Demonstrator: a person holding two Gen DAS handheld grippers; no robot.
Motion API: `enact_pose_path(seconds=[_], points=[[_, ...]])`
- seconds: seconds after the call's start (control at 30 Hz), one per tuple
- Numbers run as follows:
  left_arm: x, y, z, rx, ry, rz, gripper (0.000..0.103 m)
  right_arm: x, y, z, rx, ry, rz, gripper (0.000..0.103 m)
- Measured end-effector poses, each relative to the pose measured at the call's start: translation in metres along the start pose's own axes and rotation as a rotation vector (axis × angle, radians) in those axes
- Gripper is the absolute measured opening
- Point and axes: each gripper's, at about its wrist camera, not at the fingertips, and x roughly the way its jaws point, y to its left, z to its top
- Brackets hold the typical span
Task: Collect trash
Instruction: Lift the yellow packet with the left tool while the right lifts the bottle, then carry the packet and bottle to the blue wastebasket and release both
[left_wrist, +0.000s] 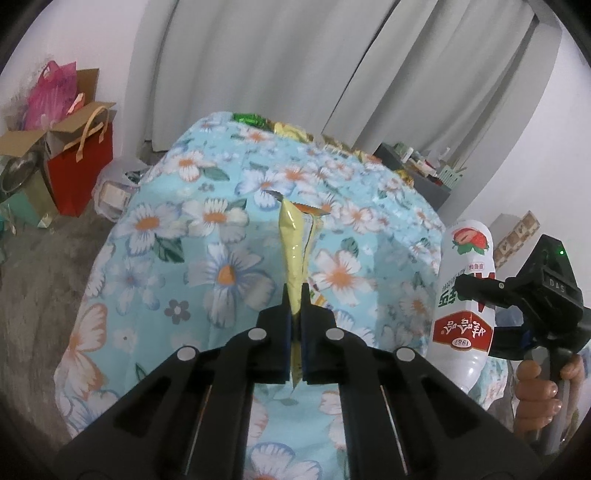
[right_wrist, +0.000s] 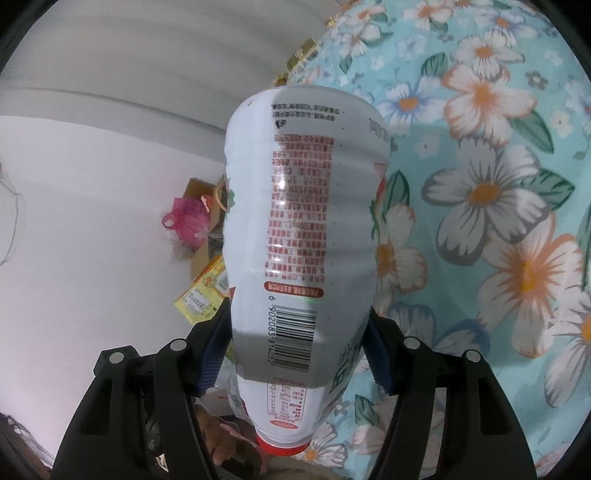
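A long yellow snack wrapper (left_wrist: 293, 243) sticks up from my left gripper (left_wrist: 295, 295), which is shut on its lower end. The wrapper hangs clear above the blue floral tablecloth (left_wrist: 177, 229). At the right of the left wrist view, my right gripper (left_wrist: 480, 317) clamps a white plastic bottle (left_wrist: 465, 295) with a strawberry picture, held upside down. In the right wrist view the same bottle (right_wrist: 303, 203) fills the centre, pressed between the blue pads (right_wrist: 210, 354) of the right gripper (right_wrist: 297, 321). Its red cap (right_wrist: 282, 445) points back toward the camera.
More wrappers (left_wrist: 251, 120) lie at the table's far edge. A red paper bag (left_wrist: 81, 173), cardboard boxes and a pink plastic bag (left_wrist: 51, 96) stand on the floor at the left. White curtains (left_wrist: 258, 74) hang behind. A dark side table (left_wrist: 417, 166) holds small items. A hand (left_wrist: 535, 398) grips the right handle.
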Motion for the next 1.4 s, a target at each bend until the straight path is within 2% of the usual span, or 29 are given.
enact_pose_path(seconds=[0.37,0.6,0.77,0.83,0.97,1.1,1.17,1.27,1.4], points=[[-0.033,-0.033,0.013,0.064,-0.069,-0.037,0.000,-0.060,-0.004,-0.013,-0.004,-0.097,0.096,0.063],[-0.044,-0.086,0.023,0.153,-0.091,-0.119,0.000,-0.125,-0.023,-0.029,0.005,-0.214,0.127,0.063],[-0.041,-0.130,0.026,0.227,-0.069,-0.187,0.000,-0.188,-0.049,-0.051,0.035,-0.332,0.135,0.063],[-0.035,-0.151,0.030,0.256,-0.041,-0.240,0.000,-0.217,-0.062,-0.062,0.054,-0.393,0.125,0.063],[-0.017,-0.193,0.040,0.305,0.017,-0.336,0.000,-0.286,-0.086,-0.089,0.081,-0.546,0.041,0.063],[0.011,-0.245,0.047,0.376,0.077,-0.429,0.000,-0.366,-0.125,-0.130,0.165,-0.759,-0.133,0.063],[0.024,-0.282,0.042,0.423,0.110,-0.469,0.000,-0.391,-0.146,-0.148,0.222,-0.824,-0.182,0.063],[0.051,-0.335,0.025,0.487,0.188,-0.517,0.000,-0.412,-0.184,-0.169,0.327,-0.888,-0.242,0.063],[0.101,-0.397,-0.010,0.561,0.328,-0.538,0.000,-0.406,-0.232,-0.163,0.451,-0.897,-0.305,0.063]])
